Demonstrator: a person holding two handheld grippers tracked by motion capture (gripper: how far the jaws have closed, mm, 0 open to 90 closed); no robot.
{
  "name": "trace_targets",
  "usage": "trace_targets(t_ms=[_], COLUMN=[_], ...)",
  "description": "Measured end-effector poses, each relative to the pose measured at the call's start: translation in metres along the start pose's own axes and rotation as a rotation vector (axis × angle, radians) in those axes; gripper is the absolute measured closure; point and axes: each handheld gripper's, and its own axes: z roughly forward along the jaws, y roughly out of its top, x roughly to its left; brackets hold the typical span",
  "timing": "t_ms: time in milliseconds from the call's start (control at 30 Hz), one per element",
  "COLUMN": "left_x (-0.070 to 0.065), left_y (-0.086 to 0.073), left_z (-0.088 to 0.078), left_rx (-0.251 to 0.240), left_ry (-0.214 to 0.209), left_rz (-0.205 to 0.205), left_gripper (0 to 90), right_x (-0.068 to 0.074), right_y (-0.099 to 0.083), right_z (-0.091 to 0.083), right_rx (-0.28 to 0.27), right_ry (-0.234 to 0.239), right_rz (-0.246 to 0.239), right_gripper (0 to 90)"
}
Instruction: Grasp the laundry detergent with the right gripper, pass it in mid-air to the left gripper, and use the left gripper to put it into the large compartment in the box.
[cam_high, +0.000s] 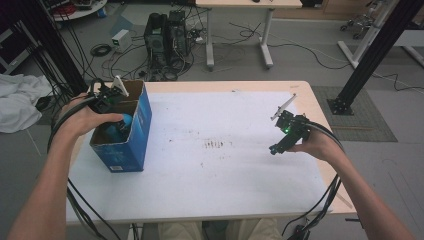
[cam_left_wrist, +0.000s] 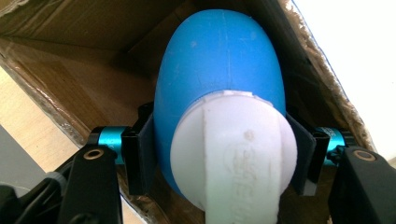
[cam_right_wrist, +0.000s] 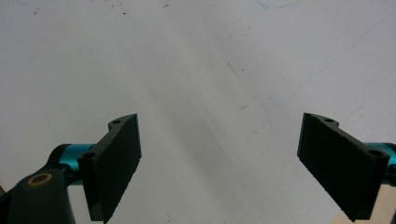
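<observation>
My left gripper (cam_left_wrist: 219, 158) was clamped on the blue bulb (cam_left_wrist: 219, 65) by its white end, inside the blue box (cam_high: 142, 125); whether it touched bottom I couldn't tell. Releasing remained. Farther off, my right gripper (cam_right_wrist: 219, 163) hung wide open over the table (cam_high: 225, 175).

Your left hand-held gripper (cam_left_wrist: 219, 158) carries matt black plastic pads with glossy teal anodised metal fittings, clamped on a bottle (cam_left_wrist: 219, 84) of smooth blue plastic with a satin sheen and a white, faintly embossed plastic cap (cam_left_wrist: 233, 154). The box (cam_high: 131, 136) is rough brown cardboard inside with frayed edges, printed blue outside. Your desk (cam_high: 225, 165) has a matt white, scuffed covering over a pale wooden edge.
</observation>
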Motion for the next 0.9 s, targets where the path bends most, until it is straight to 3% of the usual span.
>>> trace_targets(t_ms=[167,633,767,900], left_x=[0.0005,-0.0001,0.0003,-0.0004], left_y=[0.0005,0.0012,0.0019,0.0011], left_z=[-0.0009,-0.0003,-0.0009,-0.0001], left_rx=[0.014,0.009,0.023,0.013], left_ry=[0.002,-0.001,0.006,-0.002], left_rz=[0.015,0.005,0.024,0.007], left_gripper=[37.5,33.7,32.7,32.7], right_x=[0.0009,0.0026,0.0036,0.0032], right_y=[0.0003,0.0011,0.0010,0.0011], right_z=[-0.0002,0.0019,0.0018,0.0020], right_rx=[0.005,0.007,0.010,0.006], right_ry=[0.000,0.000,-0.001,-0.001], right_rz=[0.007,-0.006,-0.004,-0.004], right_gripper=[12.8,12.8,12.8,12.8])
